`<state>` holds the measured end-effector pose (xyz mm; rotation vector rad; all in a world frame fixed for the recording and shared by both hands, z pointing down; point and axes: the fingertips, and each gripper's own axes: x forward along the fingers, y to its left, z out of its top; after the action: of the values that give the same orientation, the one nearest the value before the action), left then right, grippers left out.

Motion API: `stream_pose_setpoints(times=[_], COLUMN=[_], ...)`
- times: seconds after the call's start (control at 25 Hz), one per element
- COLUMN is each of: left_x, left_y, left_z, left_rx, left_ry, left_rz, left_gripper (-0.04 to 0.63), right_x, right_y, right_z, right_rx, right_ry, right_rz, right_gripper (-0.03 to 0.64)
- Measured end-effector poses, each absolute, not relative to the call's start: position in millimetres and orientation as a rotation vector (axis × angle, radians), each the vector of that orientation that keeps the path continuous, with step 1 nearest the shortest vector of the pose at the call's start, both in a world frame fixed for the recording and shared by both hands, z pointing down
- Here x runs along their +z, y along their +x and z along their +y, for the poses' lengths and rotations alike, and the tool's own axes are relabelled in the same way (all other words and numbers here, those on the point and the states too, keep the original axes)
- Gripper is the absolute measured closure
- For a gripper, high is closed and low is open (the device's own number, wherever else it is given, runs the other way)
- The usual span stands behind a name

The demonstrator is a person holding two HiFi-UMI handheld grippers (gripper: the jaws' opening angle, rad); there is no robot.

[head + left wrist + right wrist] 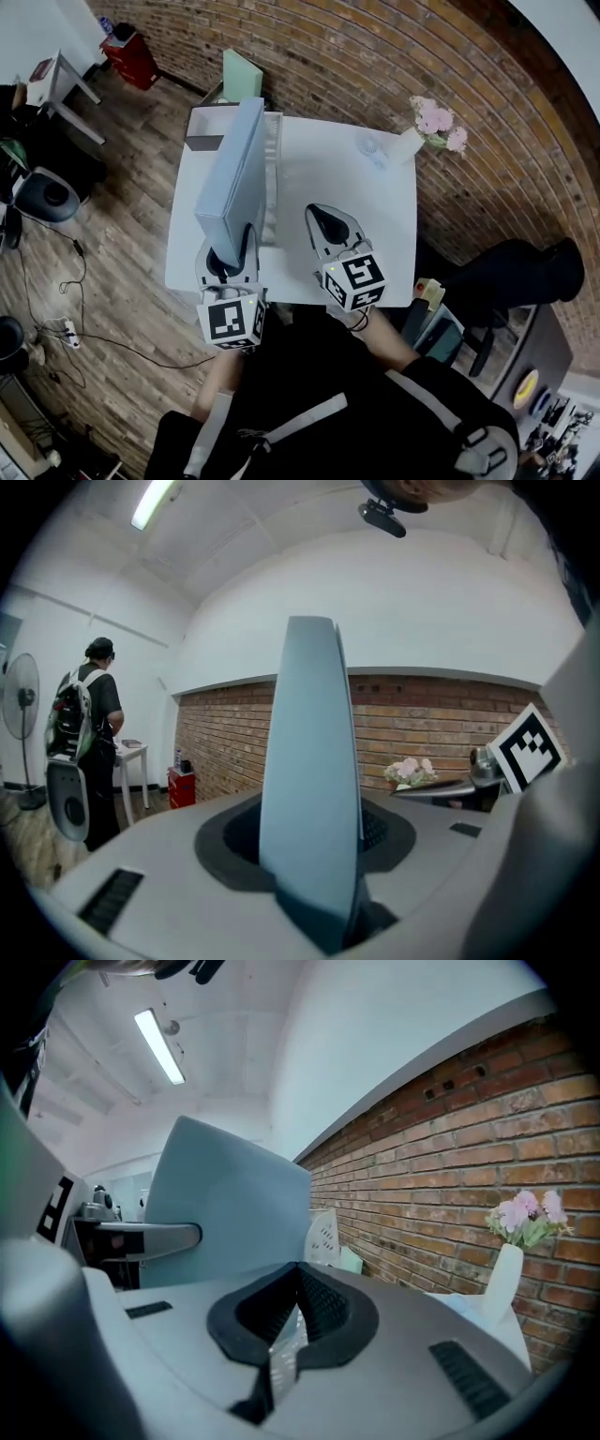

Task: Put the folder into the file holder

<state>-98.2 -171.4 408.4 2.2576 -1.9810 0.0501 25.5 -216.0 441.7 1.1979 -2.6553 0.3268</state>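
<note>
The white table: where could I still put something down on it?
Bare room lies in the middle of the table, between the file holder and the vase, and between the right gripper and the right edge. The left side is crowded: the left gripper holds the folder there.

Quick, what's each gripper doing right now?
Left gripper: closed on the blue folder, held upright.
Right gripper: closed, nothing in it.
</note>
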Motion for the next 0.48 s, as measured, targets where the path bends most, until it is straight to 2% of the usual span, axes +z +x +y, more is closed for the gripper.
stream_pose_setpoints(times=[0.48], left_x=[417.5], left_y=[-83.6], left_z=[-200.0], left_rx=[0.125], left_ry=[2.096], left_rz=[-2.223], left_gripper=[0.417], right_x=[451.1], right_y=[60.0], right_z=[-231.2], right_rx=[0.349], right_ry=[0.988], right_rz=[-2.745], right_gripper=[0.607])
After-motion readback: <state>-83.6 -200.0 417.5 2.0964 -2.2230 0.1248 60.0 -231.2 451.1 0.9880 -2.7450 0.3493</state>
